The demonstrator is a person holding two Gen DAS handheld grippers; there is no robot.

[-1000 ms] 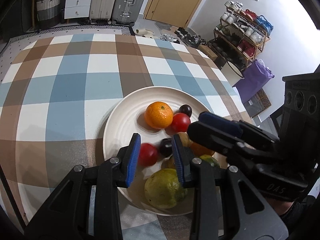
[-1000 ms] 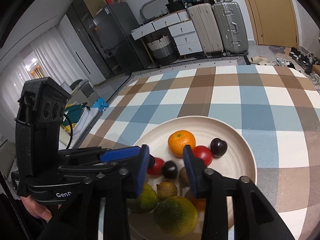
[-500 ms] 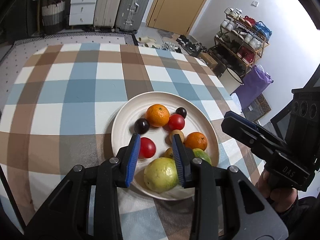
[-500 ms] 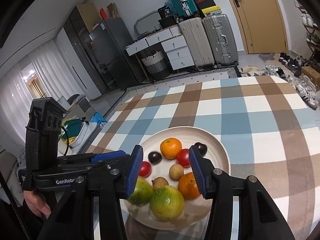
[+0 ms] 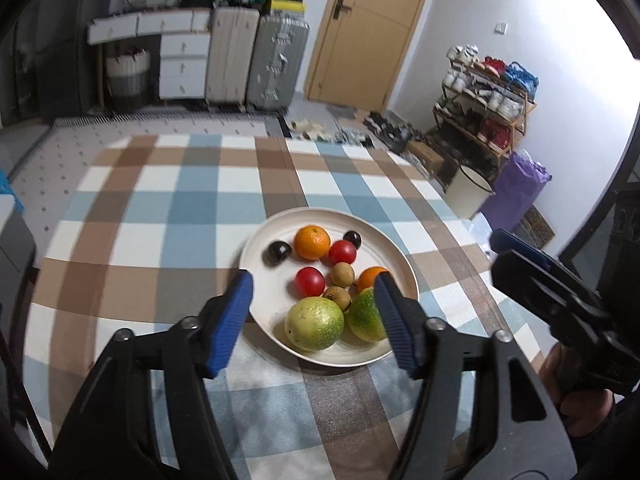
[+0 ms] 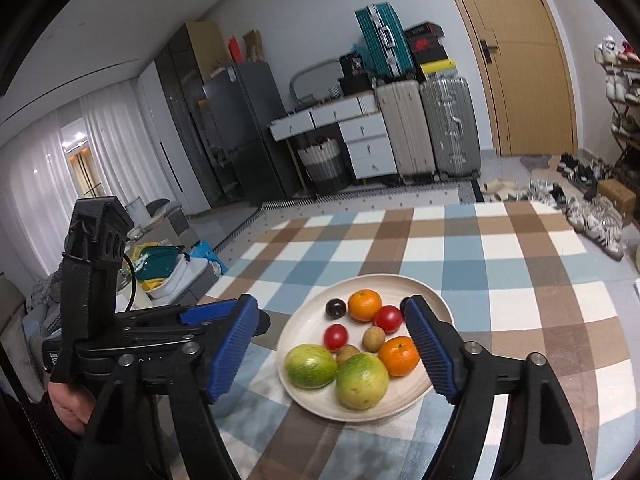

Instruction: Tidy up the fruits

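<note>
We see a cream plate (image 5: pixel 256 240) resting on the tabletop (image 5: pixel 160 216), which is covered with a blue, brown and white checked cloth. All the fruit in view lies on that plate; none sits loose on the cloth.

At the far side we count a dark plum (image 5: pixel 278 253), an orange (image 5: pixel 312 242), a red tomato (image 5: pixel 342 252) and a second dark plum (image 5: pixel 352 238). In the middle are another red tomato (image 5: pixel 310 281), two small brown fruits (image 5: pixel 343 274) and a second orange (image 5: pixel 370 277), the last partly hidden in the left wrist view. Nearest the cameras lie two large green fruits (image 5: pixel 314 323), side by side and touching.

The left gripper (image 5: pixel 316 320) hangs above the near rim with its fingers spread and opening; nothing is pinched, and the fruit seen between them lies below on the plate. The right gripper (image 6: pixel 332 354) stands likewise, fingers wide apart and opening, with no fruit held. Each is carried by a person's hand (image 6: pixel 66 404) at the frame edge.

We judge the gathering step to be complete, since every fruit shown is on the plate and both grippers are empty and clear of it. Whether any sorting by kind is wanted we cannot tell: like fruits sit near one another but not in strict groups. If more fruit lies outside these views, it is not shown.
</note>
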